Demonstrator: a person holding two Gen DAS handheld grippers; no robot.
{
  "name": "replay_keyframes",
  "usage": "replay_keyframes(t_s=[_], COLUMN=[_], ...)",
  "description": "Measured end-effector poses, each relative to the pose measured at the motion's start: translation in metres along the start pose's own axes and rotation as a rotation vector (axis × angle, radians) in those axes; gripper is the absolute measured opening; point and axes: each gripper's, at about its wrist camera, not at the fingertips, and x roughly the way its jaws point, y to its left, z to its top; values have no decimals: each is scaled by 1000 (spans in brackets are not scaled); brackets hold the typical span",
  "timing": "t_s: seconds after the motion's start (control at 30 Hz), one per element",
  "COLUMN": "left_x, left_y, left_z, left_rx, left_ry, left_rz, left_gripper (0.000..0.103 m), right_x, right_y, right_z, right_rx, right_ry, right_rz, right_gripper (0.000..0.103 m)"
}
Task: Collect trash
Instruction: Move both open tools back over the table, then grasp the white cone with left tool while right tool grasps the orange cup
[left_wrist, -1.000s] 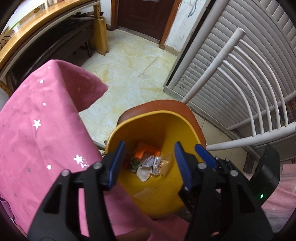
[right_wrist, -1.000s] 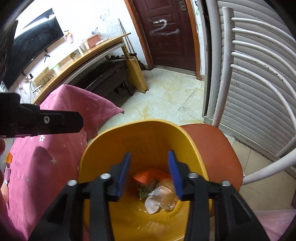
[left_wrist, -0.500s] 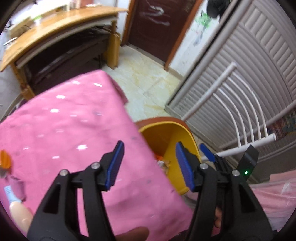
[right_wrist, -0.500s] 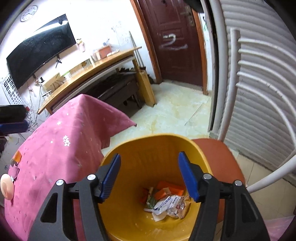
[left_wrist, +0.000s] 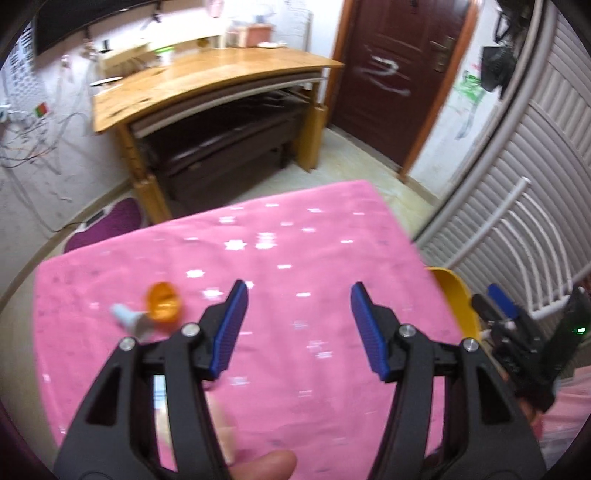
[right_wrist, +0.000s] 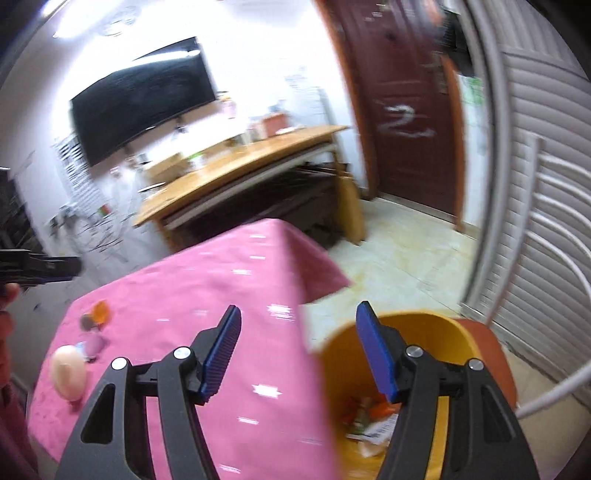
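Observation:
My left gripper is open and empty above the pink star-print tablecloth. An orange cap-like piece and a pale blue piece lie on the cloth to its left. My right gripper is open and empty over the table's right edge. The yellow bin stands on a brown chair seat and holds wrappers. In the right wrist view the orange piece and a cream egg-shaped object lie at the cloth's left. The bin's rim shows at the left view's right.
A white chair back and a slatted shutter stand on the right. A wooden desk and a dark door lie beyond the table. The right gripper's body shows at the left view's right edge.
Both grippers have lifted and swung left, away from the bin and over the pink table. The right gripper's jaws have opened wider. The small items on the cloth have come into view.

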Motion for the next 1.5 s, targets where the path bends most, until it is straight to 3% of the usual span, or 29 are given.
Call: replay_keyframes(t_s=[0.2,0.53,0.77,1.1,1.5], left_x=[-4,22,49,71,54], left_y=[70,135,162,173,188], left_z=[-4,-22,-27,-36,-49], left_rx=[-54,-60,-60,-36,-42], left_ry=[12,58,101,152,142], left_rz=[94,57,25,-84,-182], left_gripper=[55,55,55,55,55], right_x=[32,67,89,108,125], right_y=[85,183,215,243,271], right_z=[15,11,9,11,5], right_rx=[-121,-242,-272,-310,-342], right_ry=[66,152,188,211,239], right_rz=[121,196,185,172,185], right_gripper=[59,59,59,60,60])
